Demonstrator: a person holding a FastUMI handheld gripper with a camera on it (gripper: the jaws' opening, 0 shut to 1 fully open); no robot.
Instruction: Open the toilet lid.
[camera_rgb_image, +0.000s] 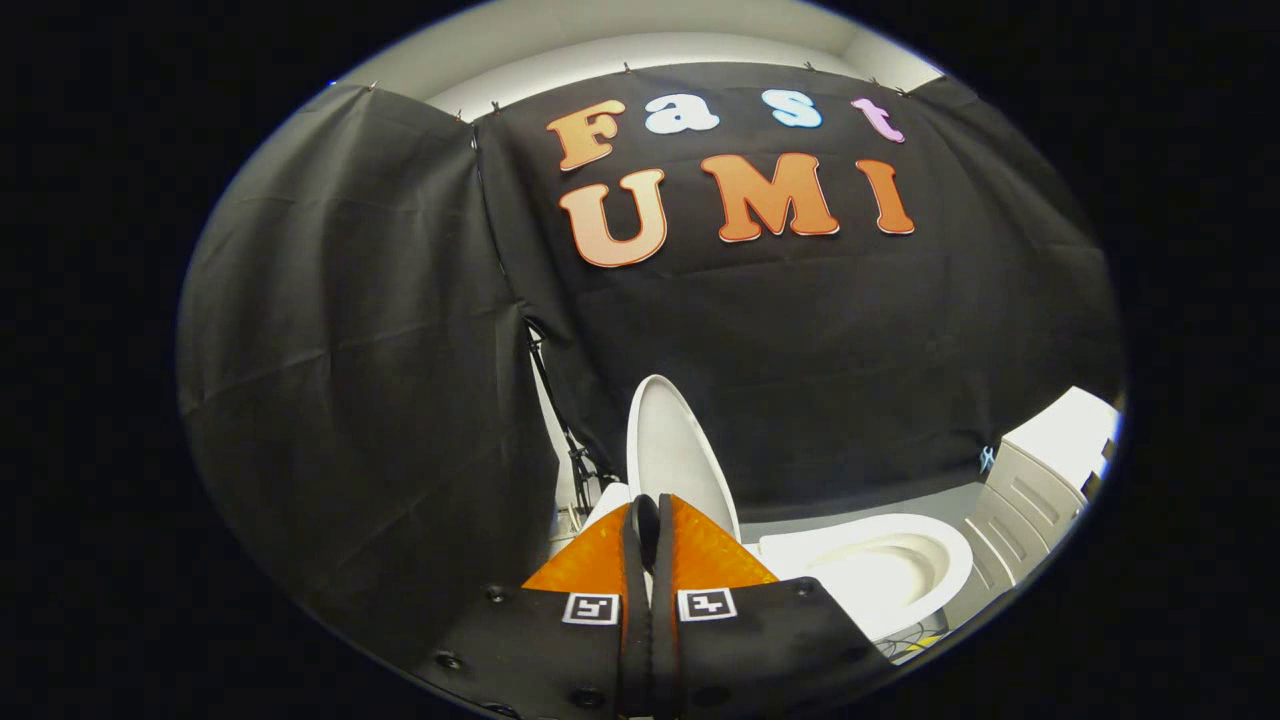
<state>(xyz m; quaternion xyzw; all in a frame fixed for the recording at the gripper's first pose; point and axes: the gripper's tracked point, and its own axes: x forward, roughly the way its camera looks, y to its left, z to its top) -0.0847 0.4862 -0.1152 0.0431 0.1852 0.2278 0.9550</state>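
Fingers (628, 560) sat closed with nothing between them, just near of the lid (672, 455), which stood upright left of the open bowl (880, 570); likely light, stiff, slick plastic, best taken by its rim.

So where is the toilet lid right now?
In the gripper view, the lid stands raised just beyond the closed gripper, left of the open bowl.

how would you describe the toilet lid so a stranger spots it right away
Start at the black cloth wall, then drop to the white toilet bowl below it. The toilet lid is the tall white oval standing upright beside the bowl, just beyond the closed gripper.
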